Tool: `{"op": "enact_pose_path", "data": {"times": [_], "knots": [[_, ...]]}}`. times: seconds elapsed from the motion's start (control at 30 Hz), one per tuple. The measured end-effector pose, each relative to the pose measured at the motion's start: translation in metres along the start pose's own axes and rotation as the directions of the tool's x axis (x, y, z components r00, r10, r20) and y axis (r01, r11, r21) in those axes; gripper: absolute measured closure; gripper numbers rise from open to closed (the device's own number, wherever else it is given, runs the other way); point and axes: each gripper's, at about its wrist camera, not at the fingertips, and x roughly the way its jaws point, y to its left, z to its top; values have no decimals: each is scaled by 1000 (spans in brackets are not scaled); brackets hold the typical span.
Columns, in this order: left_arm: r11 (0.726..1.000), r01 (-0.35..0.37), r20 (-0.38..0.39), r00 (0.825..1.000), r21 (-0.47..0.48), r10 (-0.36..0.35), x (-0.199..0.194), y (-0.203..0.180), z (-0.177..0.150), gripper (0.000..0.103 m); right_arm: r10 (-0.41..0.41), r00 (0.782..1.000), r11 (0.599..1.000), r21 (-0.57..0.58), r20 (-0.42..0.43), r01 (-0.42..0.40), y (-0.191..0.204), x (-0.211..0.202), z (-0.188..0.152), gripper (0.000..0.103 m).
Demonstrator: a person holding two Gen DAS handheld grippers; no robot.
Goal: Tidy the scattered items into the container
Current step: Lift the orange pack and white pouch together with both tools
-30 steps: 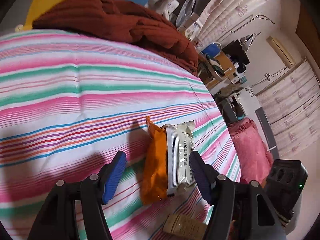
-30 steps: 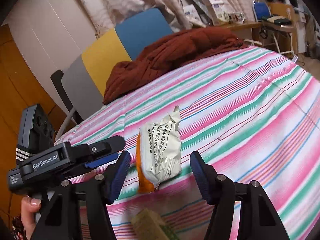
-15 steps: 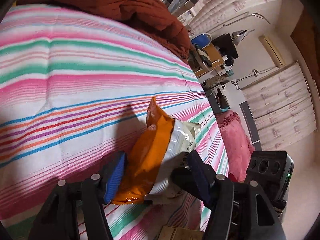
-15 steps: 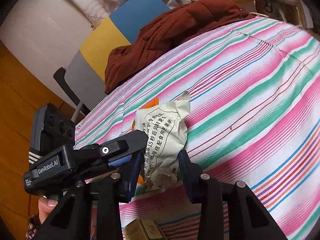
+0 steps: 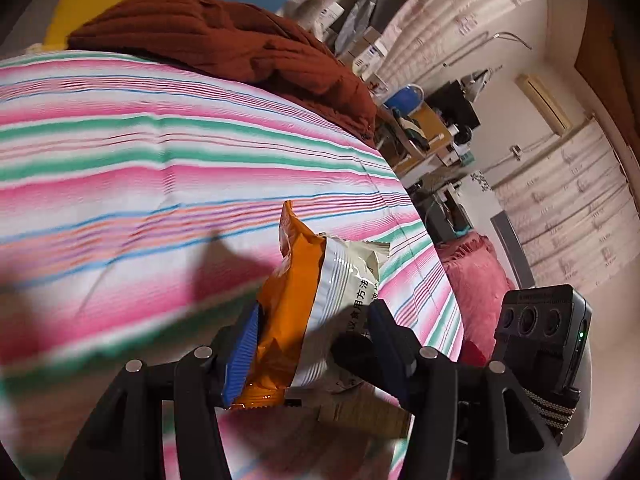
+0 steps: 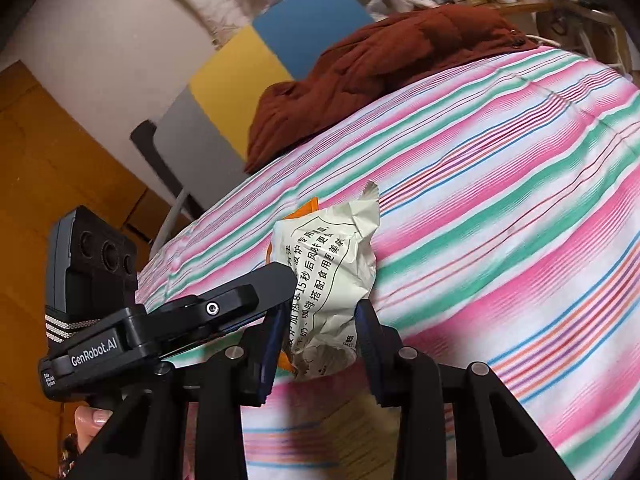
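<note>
Two snack packets are pressed together and held off the striped bedspread (image 5: pixel 160 168): an orange packet (image 5: pixel 288 308) and a white packet with black Chinese print (image 5: pixel 348 288). My left gripper (image 5: pixel 312 344) is shut on the pair, its blue pad against the orange one. My right gripper (image 6: pixel 318 340) is shut on the white packet (image 6: pixel 332 280) from the other side; only a sliver of the orange packet (image 6: pixel 306 208) shows behind it. A brown cardboard box (image 5: pixel 360 408) lies below the packets, also blurred at the bottom of the right wrist view (image 6: pixel 348 440).
A rust-brown quilted jacket (image 5: pixel 224 36) lies on the far side of the bed (image 6: pixel 500 168). A blue, yellow and grey panel (image 6: pixel 256 60) stands behind it. A pink cushioned seat (image 5: pixel 476 268) and cluttered desks (image 5: pixel 420 136) lie beyond the bed's right edge.
Both grippers have closed from open onto the two packets and lifted them off the bedspread. The bedspread below is now motion-blurred.
</note>
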Motion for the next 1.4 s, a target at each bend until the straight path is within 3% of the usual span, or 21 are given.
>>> {"op": "enact_pose_path", "data": {"times": [0.23, 0.37, 0.47, 0.6, 0.73, 0.93, 1.23, 1.4], "knots": [[993, -111, 39, 993, -51, 113, -60, 11, -61, 47, 98, 993, 995, -17, -70, -99, 39, 0, -58, 66], [987, -132, 41, 990, -87, 136, -77, 25, -91, 47, 128, 986, 992, -9, -105, -129, 48, 5, -89, 66], [988, -129, 58, 989, -86, 134, -84, 31, -103, 47, 124, 989, 992, -18, -86, -126, 51, 5, -105, 66], [989, -140, 94, 985, -50, 145, -84, 28, -110, 46, 147, 989, 989, 5, -24, -147, 45, 3, -119, 64], [988, -148, 112, 982, -51, 153, -83, 32, -112, 36, 181, 983, 983, 31, 36, -182, 39, 7, -127, 62], [982, -184, 130, 974, -34, 187, -86, 34, -106, 36, 139, 985, 989, -73, 101, -132, 49, 10, -137, 61], [964, -260, 164, 955, 51, 249, -89, 29, -107, 32, 108, 984, 993, -69, 145, -99, 53, 10, -141, 60], [961, -263, 156, 956, 82, 248, -87, 27, -105, 31, 89, 985, 994, -71, 150, -79, 56, 9, -141, 58]]}}
